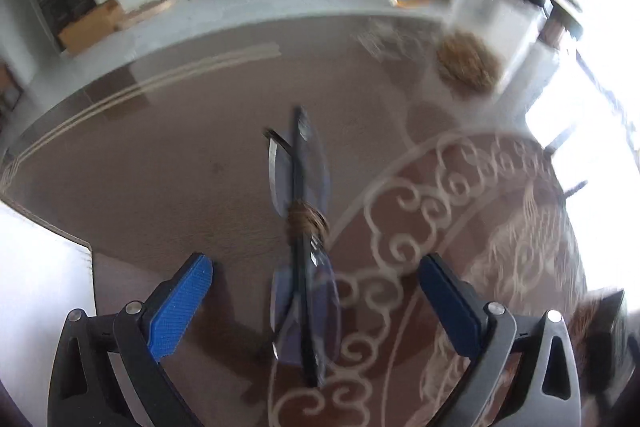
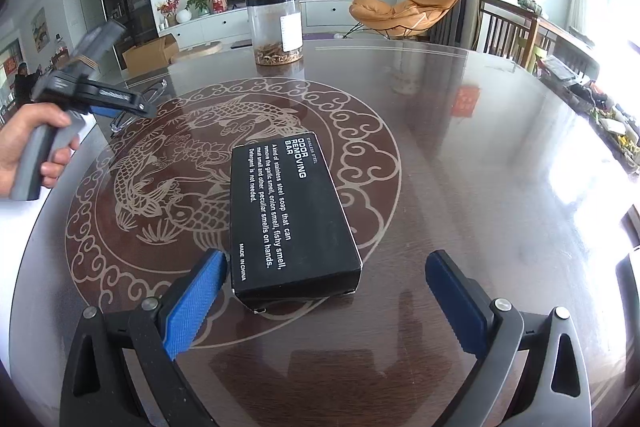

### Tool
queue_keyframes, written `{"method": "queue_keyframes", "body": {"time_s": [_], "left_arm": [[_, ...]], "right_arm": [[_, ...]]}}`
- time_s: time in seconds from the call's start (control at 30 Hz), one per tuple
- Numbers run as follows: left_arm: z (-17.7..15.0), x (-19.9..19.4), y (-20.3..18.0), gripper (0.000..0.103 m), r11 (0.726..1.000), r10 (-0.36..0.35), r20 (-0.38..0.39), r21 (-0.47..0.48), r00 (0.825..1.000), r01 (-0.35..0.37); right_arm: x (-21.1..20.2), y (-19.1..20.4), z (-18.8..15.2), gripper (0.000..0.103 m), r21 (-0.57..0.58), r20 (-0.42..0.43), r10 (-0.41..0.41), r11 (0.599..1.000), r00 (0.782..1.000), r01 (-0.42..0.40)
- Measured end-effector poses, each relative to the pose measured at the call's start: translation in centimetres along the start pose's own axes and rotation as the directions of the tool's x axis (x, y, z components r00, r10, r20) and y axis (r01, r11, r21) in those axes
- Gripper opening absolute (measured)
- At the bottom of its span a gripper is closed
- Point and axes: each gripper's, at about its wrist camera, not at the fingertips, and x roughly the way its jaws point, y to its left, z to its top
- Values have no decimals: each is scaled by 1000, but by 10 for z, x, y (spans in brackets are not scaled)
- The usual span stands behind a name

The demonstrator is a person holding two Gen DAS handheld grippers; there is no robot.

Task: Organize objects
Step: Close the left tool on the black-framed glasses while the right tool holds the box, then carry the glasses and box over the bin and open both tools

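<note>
A black box (image 2: 292,211) printed "ODOR REMOVING BAR" lies flat on the round glass-topped table (image 2: 460,167). My right gripper (image 2: 326,301) is open, and the box's near end sits between its blue pads, closer to the left pad (image 2: 196,303). A folded pair of glasses (image 1: 302,247) lies on the table, lengthwise between the open fingers of my left gripper (image 1: 318,279) and touching neither pad. This view is motion-blurred. From the right wrist, the left gripper (image 2: 136,105) hovers over the glasses (image 2: 138,99) at the table's far left, held by a hand (image 2: 36,147).
A clear jar (image 2: 274,27) with a black lid and brown bits at its bottom stands at the table's far edge; it also shows blurred as the jar (image 1: 468,61). Wooden chairs (image 2: 508,31) and a cluttered sideboard (image 2: 608,119) lie to the right.
</note>
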Motion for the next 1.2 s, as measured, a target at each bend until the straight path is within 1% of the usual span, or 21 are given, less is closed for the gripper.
{"method": "queue_keyframes", "body": {"time_s": [0.07,0.13,0.17,0.2,0.23,0.27,0.4,0.47,0.53,0.6,0.63,0.67,0.73,0.8,0.83,0.87,0.9,0.93,1.0,1.07,1.2], "left_arm": [[2,2,2,103,999,32,19,-23,999,-32],[1,2,0,103,999,32,31,-1,999,-32],[-1,0,-1,93,999,30,39,10,999,-31],[-3,-6,-2,50,999,27,68,21,997,-28],[-5,-14,-4,19,999,27,94,28,995,-30],[-7,-16,-5,11,999,25,82,24,996,-27],[-35,-30,-21,10,996,50,79,63,996,-55],[-56,-43,-23,10,1000,13,55,22,998,-14],[-84,-59,-28,10,998,-51,30,-44,998,52],[-112,-76,-41,10,992,-107,25,-71,994,108],[-128,-84,-51,10,992,-114,33,-57,993,116],[-143,-90,-58,10,992,-117,48,-38,992,119],[-169,-102,-70,10,994,-109,86,1,990,109],[-189,-111,-76,10,994,-106,108,17,988,105],[-194,-113,-76,10,994,-112,112,19,987,111],[-199,-116,-76,10,993,-113,119,23,986,112],[-203,-119,-74,10,994,-110,130,33,985,106],[-207,-124,-74,10,994,-107,145,45,984,101],[-209,-132,-65,10,993,-118,171,51,978,111],[-214,-145,-58,10,989,-149,195,36,969,144],[-223,-183,-45,10,971,-234,245,16,941,237]], "right_arm": [[0,0,0,100,0,-1,1,1000,1000,-1],[1,1,0,100,-1,-3,5,1000,1000,-5],[1,1,0,100,-2,-4,6,1000,1000,-6],[1,1,-1,100,-2,-4,7,1000,1000,-7],[1,0,-1,100,-2,-4,7,1000,1000,-7],[1,0,-1,100,-2,-4,7,1000,1000,-7],[1,0,-1,100,-2,-4,9,1000,1000,-9],[0,-2,-1,100,5,2,34,999,999,-34],[-2,-9,-2,100,23,14,121,992,992,-122],[-2,-19,-2,100,47,6,227,973,974,-227],[2,-22,1,100,57,-27,266,963,964,-264],[6,-22,7,100,56,-65,274,961,960,-271],[14,-15,22,100,22,-139,259,966,956,-258],[30,-1,36,100,-9,-256,274,958,927,-286],[39,7,40,99,-41,-313,238,964,919,-263],[46,12,43,84,-79,-341,177,973,923,-216],[49,16,44,69,-116,-341,111,981,933,-159],[50,17,45,59,-129,-328,85,983,941,-133],[49,11,43,58,-73,-336,125,985,934,-158],[39,6,38,58,-42,-320,159,983,934,-181],[5,4,30,58,64,-275,277,961,921,-270]]}}
